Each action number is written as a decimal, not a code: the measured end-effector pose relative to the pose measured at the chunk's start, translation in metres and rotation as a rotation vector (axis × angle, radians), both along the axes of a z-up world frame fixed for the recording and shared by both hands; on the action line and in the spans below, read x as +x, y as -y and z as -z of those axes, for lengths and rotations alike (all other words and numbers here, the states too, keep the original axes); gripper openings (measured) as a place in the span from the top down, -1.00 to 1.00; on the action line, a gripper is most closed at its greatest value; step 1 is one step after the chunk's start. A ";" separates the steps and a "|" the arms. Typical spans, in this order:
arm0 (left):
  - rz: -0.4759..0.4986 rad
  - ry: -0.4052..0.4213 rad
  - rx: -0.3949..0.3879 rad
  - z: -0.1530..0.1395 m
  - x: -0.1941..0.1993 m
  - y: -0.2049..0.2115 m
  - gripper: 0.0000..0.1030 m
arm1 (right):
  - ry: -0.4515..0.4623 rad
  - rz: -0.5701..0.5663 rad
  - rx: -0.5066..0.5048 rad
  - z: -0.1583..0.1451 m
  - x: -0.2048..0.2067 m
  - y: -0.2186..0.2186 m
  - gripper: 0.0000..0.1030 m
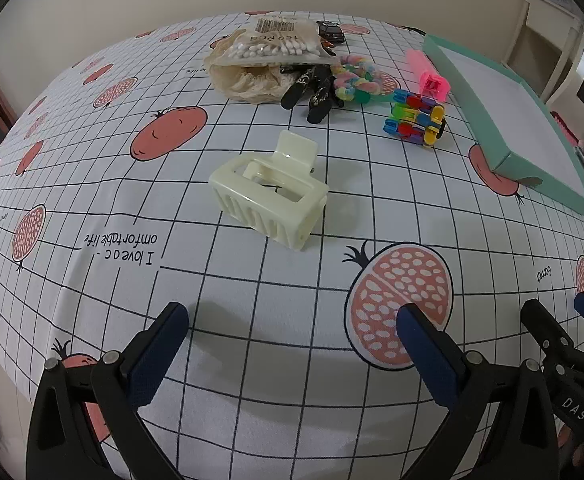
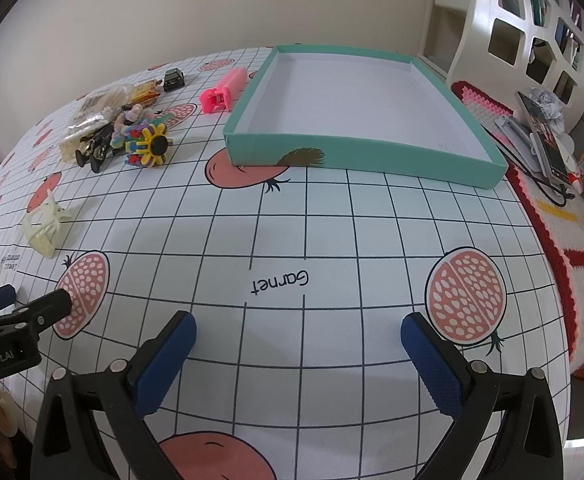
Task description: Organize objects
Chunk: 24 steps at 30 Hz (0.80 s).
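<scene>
A cream hair claw clip (image 1: 270, 196) lies on the checked tablecloth ahead of my open left gripper (image 1: 292, 320), a short way beyond its fingertips. Farther back sit a bag of cotton swabs (image 1: 276, 42), black clips (image 1: 312, 90), a pastel twisted hair tie (image 1: 356, 76), a bundle of coloured clips (image 1: 416, 118) and a pink clip (image 1: 432, 76). The empty teal box (image 2: 356, 160) stands at the right, straight ahead of my open right gripper (image 2: 298, 330). The claw clip (image 2: 44, 228) and the pile (image 2: 124, 136) show at that view's left. Both grippers hold nothing.
A small black toy car (image 2: 173, 78) rests at the back of the table. To the right of the table are a red and white knitted mat (image 2: 572, 248), a phone (image 2: 540, 136) on a stand and a white shelf (image 2: 532, 24). The table's near edge curves below my grippers.
</scene>
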<state>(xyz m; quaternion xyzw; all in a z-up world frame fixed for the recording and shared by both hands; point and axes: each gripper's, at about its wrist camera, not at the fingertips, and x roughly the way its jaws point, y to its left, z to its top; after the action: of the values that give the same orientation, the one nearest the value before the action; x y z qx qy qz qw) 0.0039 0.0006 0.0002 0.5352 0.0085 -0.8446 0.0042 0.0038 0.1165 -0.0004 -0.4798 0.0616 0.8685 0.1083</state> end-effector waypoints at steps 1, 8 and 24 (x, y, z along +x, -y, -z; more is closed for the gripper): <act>0.001 -0.001 0.000 -0.001 0.001 -0.001 -1.00 | 0.001 0.000 0.000 0.000 -0.001 0.000 -1.00; 0.003 -0.004 -0.002 0.001 -0.002 0.001 -1.00 | 0.001 0.003 0.002 0.002 -0.001 0.002 -1.00; -0.035 0.000 -0.008 0.000 0.000 -0.003 -1.00 | 0.001 0.004 0.002 0.004 0.000 0.002 -1.00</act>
<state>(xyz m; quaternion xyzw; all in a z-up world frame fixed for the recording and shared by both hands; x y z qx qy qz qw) 0.0036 0.0032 0.0006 0.5348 0.0146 -0.8446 0.0211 0.0034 0.1146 -0.0042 -0.4798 0.0616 0.8682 0.1105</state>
